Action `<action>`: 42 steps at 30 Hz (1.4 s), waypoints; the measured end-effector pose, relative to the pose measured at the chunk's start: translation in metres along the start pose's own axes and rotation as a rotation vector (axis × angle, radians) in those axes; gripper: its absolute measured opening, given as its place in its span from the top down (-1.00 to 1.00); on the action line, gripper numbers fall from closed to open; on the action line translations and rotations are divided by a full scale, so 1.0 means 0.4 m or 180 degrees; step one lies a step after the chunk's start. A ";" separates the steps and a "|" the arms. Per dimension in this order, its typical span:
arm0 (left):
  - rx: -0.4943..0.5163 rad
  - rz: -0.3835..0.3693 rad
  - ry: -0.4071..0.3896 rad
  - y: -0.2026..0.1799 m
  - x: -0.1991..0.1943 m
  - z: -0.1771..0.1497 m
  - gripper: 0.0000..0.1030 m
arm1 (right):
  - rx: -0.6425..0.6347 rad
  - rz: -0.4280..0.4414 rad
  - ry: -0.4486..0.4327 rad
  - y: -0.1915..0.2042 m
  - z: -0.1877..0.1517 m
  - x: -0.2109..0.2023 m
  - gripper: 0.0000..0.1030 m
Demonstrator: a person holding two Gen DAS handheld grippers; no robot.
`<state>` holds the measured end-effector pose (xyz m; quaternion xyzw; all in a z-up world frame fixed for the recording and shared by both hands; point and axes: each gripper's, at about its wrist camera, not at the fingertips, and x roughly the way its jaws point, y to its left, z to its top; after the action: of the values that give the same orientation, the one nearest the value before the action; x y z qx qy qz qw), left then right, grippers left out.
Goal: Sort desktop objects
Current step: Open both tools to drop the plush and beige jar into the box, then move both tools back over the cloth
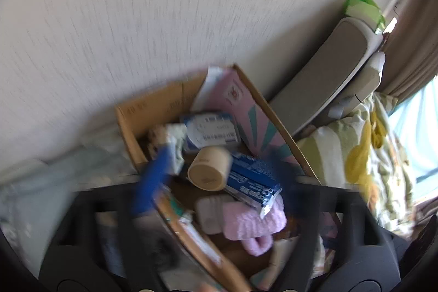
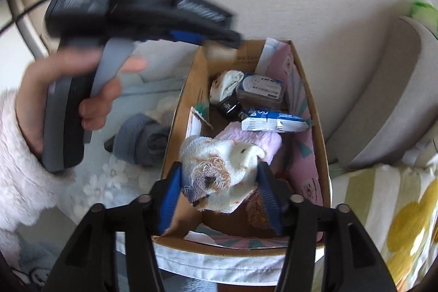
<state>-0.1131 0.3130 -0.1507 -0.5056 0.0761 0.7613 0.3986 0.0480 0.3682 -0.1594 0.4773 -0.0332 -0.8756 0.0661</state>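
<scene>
Left wrist view, heavily blurred: left gripper (image 1: 216, 179) above a cardboard box (image 1: 128, 125), blue fingers (image 1: 153, 177) spread wide with nothing between them. Inside the box: a tan round jar (image 1: 209, 168) on its side, touching a blue packet (image 1: 254, 179); a pink fuzzy sock (image 1: 251, 223) beneath the packet; a white-and-blue labelled pack (image 1: 210, 133) toward the far wall; a pink patterned board (image 1: 246, 111) leaning along the right wall. Grey cushion (image 1: 328, 78) just beyond the box's right side; striped yellow-green cloth (image 1: 364, 155) beside it. Right wrist view, sharper: right gripper (image 2: 219, 182) clamped on a white sock (image 2: 227, 171) with a frayed brown-and-grey patch, held over the near end of the box (image 2: 189, 100). Pink sock (image 2: 262, 141) directly behind it, blue packet (image 2: 273, 122) further in, then a small black item (image 2: 230, 107), the labelled pack (image 2: 260, 90) and another white bundle (image 2: 227, 84) at the far end. Left gripper (image 2: 137, 10) seen from outside, held in a hand (image 2: 79, 89) over the box's far-left corner; finger spacing not readable here. Grey rolled sock (image 2: 142, 138) on the floral sheet (image 2: 104, 179), just outside the box's left wall.
</scene>
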 end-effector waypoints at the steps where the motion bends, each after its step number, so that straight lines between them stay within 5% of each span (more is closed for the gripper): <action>1: -0.0068 -0.0016 -0.0020 0.006 0.006 -0.002 -0.99 | -0.0017 -0.0050 0.0031 0.001 -0.001 0.007 -0.34; 4: -0.0175 0.0000 0.0020 0.023 0.020 -0.003 -0.99 | 0.0054 -0.0161 0.0021 -0.013 -0.004 0.019 -0.54; 27: 0.0069 0.0503 -0.0432 0.108 -0.227 -0.039 -0.99 | 0.0176 -0.0118 -0.0243 0.046 0.072 -0.051 -0.54; 42: -0.0489 0.1085 -0.0781 0.440 -0.563 -0.180 -0.99 | -0.0261 0.0327 -0.0246 0.266 0.139 -0.016 -0.54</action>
<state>-0.1438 0.0381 -0.0486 -0.4180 0.0532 0.8771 0.2308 0.0137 0.2635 -0.1110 0.4377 -0.0243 -0.8895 0.1291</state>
